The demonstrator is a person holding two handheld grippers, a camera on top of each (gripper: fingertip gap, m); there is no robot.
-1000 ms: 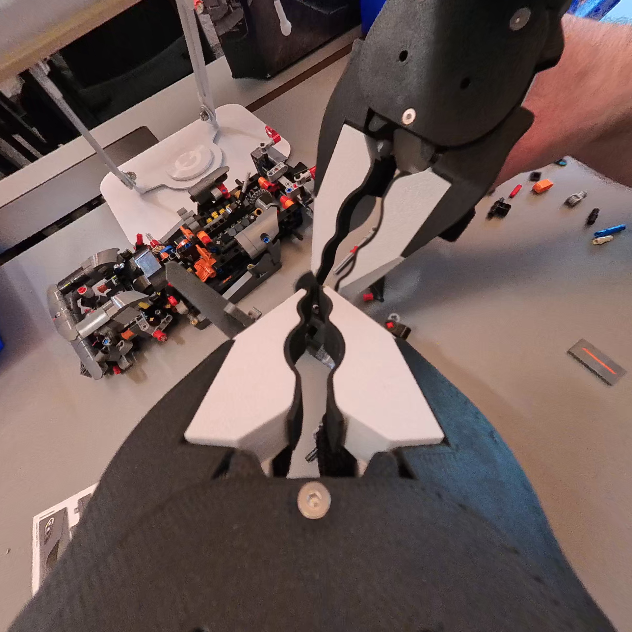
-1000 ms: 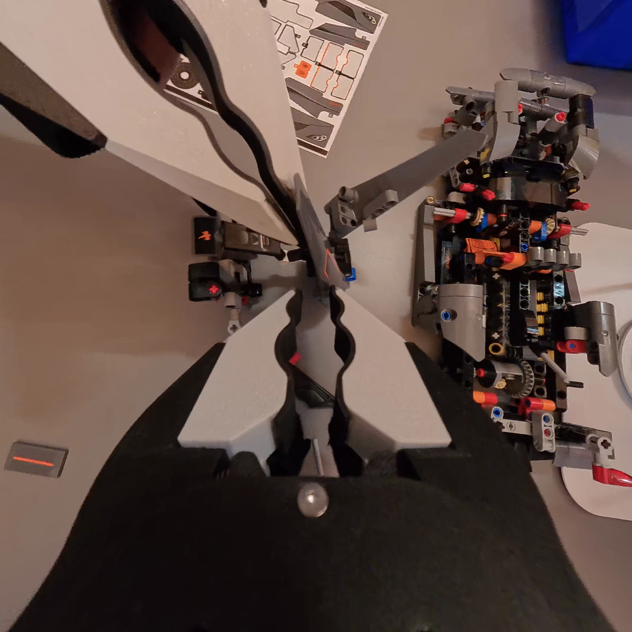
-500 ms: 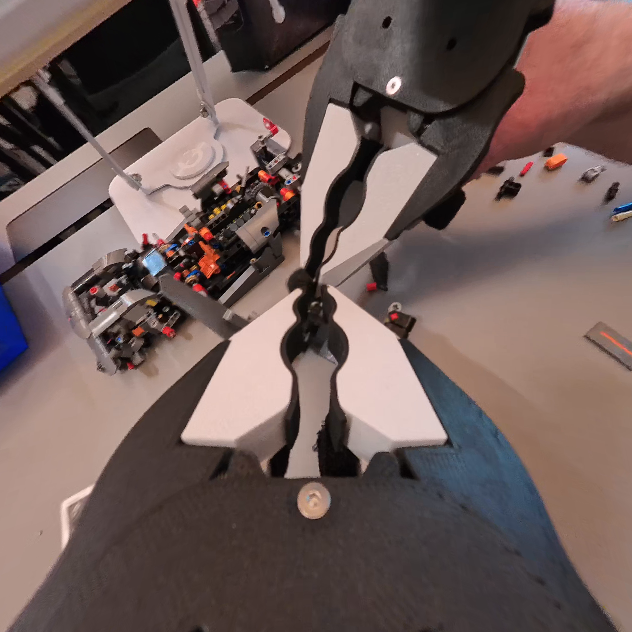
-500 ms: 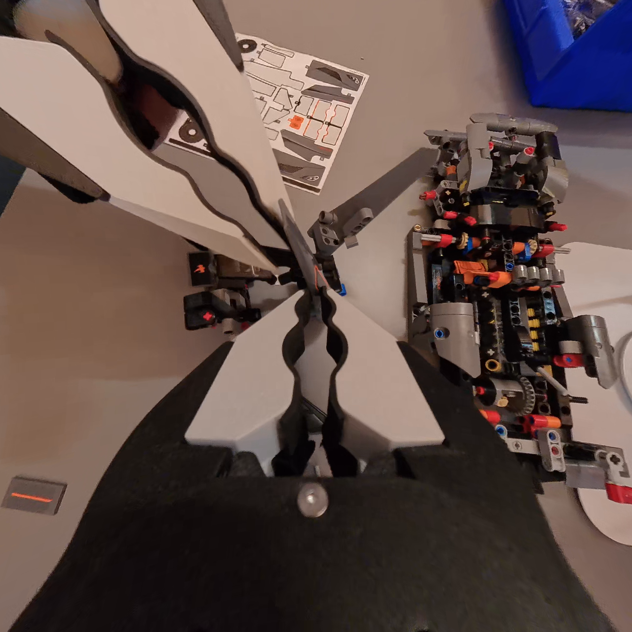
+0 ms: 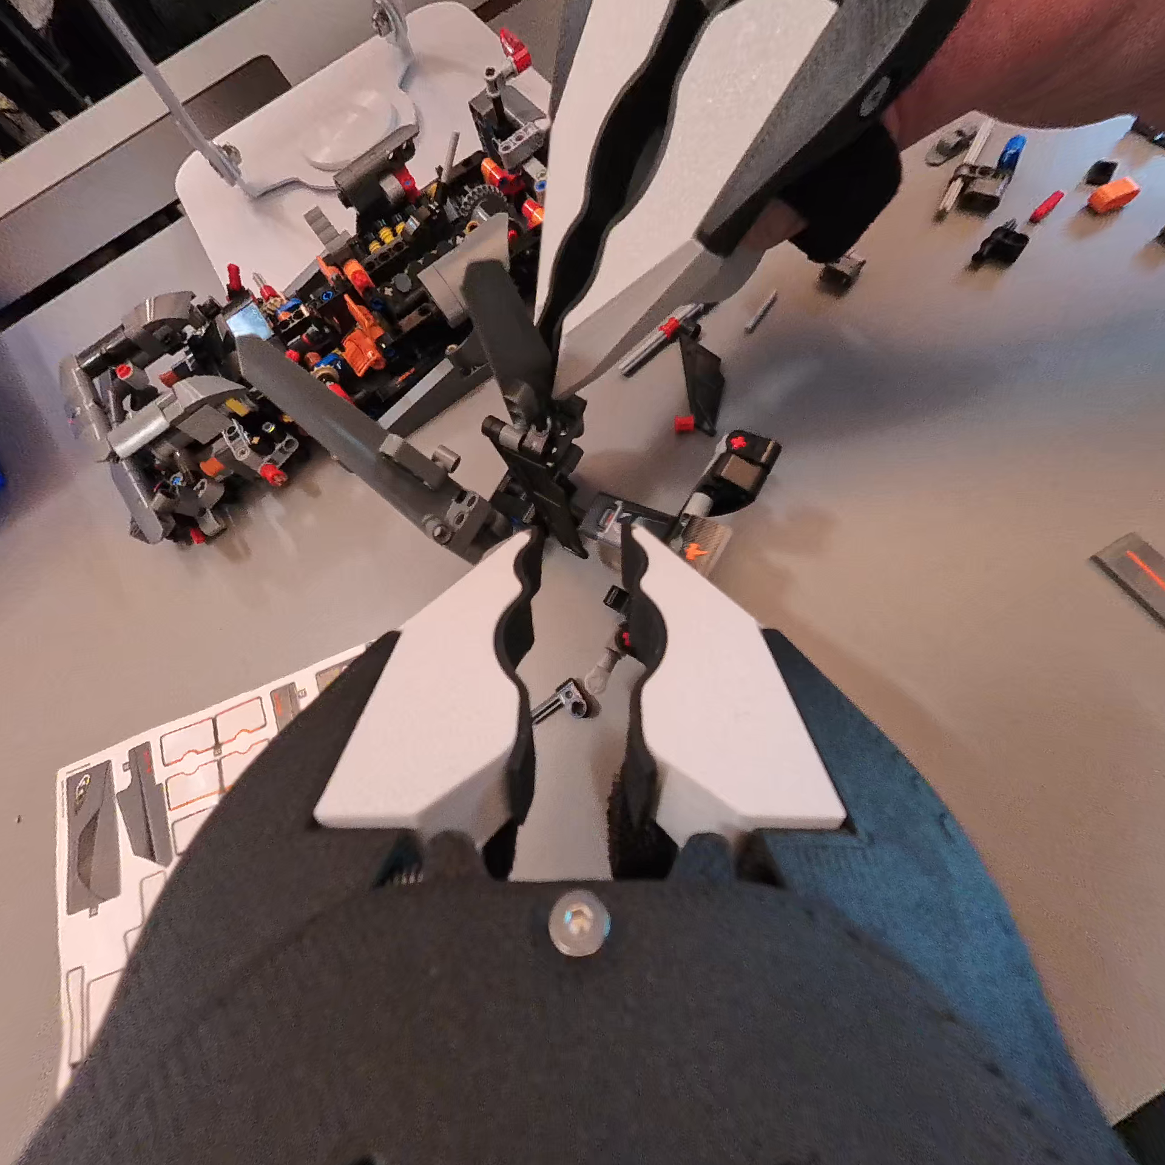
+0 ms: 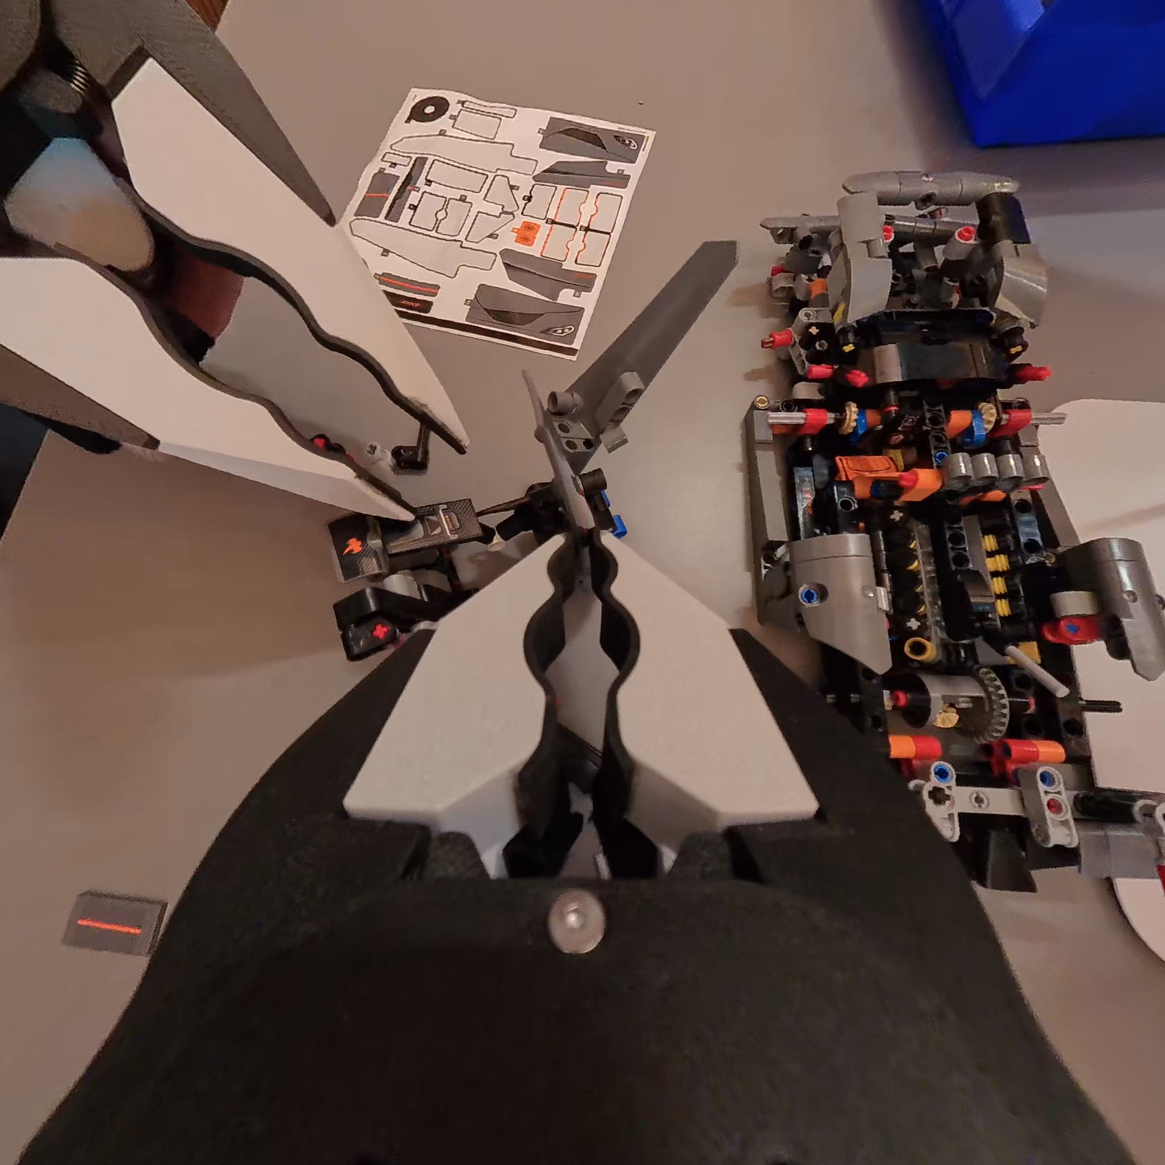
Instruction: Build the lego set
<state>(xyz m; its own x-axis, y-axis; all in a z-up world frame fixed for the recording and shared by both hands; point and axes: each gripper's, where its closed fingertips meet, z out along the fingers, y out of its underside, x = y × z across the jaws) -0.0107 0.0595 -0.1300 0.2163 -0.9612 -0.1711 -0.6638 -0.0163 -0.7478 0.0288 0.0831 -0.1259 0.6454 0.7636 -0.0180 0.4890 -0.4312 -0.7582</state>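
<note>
Build partway: chassis [image 6: 933, 504] at right of right wrist view looks dense but bare of body panels; sticker sheet [image 6: 498, 220] upper centre, partly used. Loose parts [image 5: 1008, 189] scattered upper right of left wrist view on surface [image 5: 914, 630].

Right hand-held gripper [image 6: 583, 536]: nearly closed, pinching thin grey panel [image 6: 558, 454] of small subassembly at frame centre.

Left hand-held gripper [image 5: 577, 536]: jaws apart, gripping nothing; one tip touches subassembly's black stickered block [image 6: 441, 526].

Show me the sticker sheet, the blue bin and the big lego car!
sticker sheet [image 6: 498, 220]: right wrist view, middle of the sheet.
blue bin [image 6: 1065, 69]: right wrist view, its front wall.
big lego car [image 6: 914, 504]: right wrist view, middle of its frame.
</note>
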